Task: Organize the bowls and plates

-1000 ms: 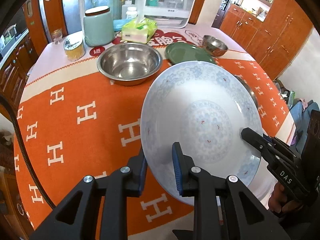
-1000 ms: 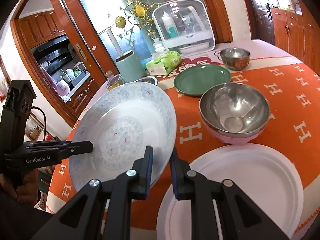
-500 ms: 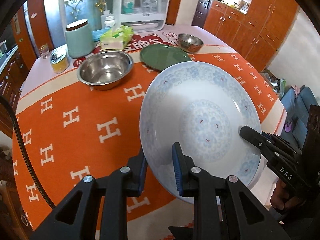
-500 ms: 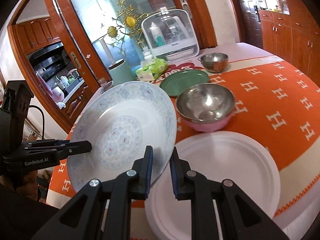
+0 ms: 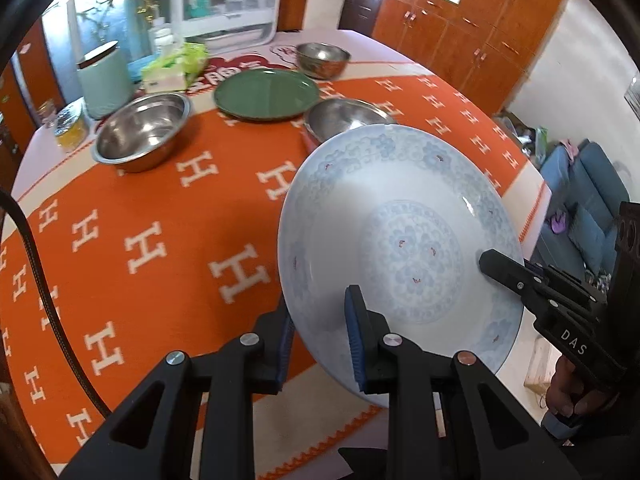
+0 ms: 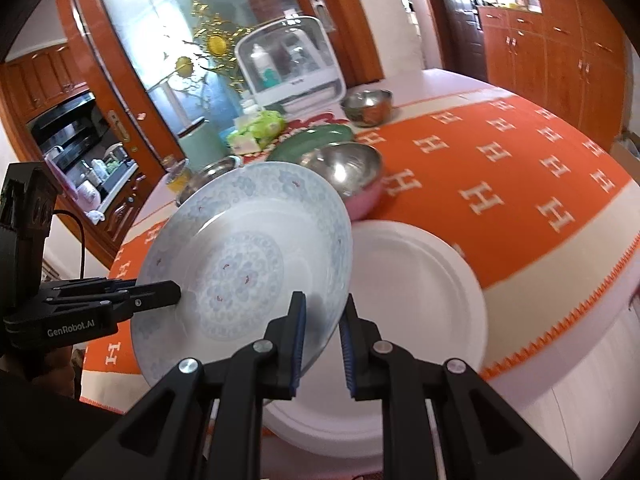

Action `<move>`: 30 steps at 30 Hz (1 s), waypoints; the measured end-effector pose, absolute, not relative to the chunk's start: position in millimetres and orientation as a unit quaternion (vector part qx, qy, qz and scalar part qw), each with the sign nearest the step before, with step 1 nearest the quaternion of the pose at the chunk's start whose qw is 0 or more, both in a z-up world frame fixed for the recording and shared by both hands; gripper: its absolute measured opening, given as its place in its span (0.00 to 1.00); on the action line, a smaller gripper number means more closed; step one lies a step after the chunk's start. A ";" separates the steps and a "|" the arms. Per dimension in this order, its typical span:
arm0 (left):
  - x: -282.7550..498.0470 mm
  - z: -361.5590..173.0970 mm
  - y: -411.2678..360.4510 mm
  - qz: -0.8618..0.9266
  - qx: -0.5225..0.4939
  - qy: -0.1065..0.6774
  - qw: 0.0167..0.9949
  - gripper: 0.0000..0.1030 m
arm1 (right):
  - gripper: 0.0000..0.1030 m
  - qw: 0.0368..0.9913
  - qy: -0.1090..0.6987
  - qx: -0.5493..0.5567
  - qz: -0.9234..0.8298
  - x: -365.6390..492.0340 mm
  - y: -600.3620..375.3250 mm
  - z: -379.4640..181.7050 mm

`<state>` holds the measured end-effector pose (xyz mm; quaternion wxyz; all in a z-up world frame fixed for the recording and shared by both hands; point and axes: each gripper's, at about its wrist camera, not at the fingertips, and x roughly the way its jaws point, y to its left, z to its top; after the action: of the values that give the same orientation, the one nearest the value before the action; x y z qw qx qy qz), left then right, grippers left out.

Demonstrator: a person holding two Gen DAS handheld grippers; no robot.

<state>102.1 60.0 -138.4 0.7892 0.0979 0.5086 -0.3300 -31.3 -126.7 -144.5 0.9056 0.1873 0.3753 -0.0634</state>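
Gripping opposite rims of the blue plate (image 5: 400, 236), the left gripper (image 5: 320, 336) and right gripper (image 6: 322, 340) hold it tilted above the orange cloth (image 5: 140, 220), each clamped on its edge. Compared with a second ago, the plate has travelled sideways and now overhangs the white plate (image 6: 412, 300); the steel bowl (image 5: 142, 132) and green plate (image 5: 266, 94) lie farther behind.

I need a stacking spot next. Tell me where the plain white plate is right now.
In the right wrist view the white plate lies flat near the table's edge, just this side of the pink-bottomed steel bowl, partly under the raised blue-patterned plate.
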 end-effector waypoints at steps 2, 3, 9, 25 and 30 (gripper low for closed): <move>97.8 -141.3 53.3 -0.335 0.099 0.512 0.785 0.21 | 0.16 0.901 0.382 0.191 -0.072 -37.4 -132.8 -147.0; 96.3 -144.7 48.8 -0.338 0.100 0.517 0.780 0.21 | 0.16 0.900 0.385 0.192 -0.077 -39.5 -135.7 -148.4; 91.5 -162.6 27.6 -0.350 0.110 0.539 0.759 0.22 | 0.16 0.886 0.408 0.200 -0.096 -45.0 -151.6 -159.6; 100.9 -207.0 1.4 -0.338 0.123 0.572 0.737 0.22 | 0.16 0.862 0.448 0.209 -0.112 -32.6 -169.8 -195.5; 103.2 -214.3 -3.6 -0.336 0.128 0.580 0.731 0.22 | 0.16 0.857 0.454 0.212 -0.117 -27.4 -172.9 -199.7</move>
<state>103.2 -3.6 -214.3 0.7312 0.1284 0.5796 -0.3361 -27.4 -172.9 -199.7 0.8573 0.2120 0.4544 -0.1170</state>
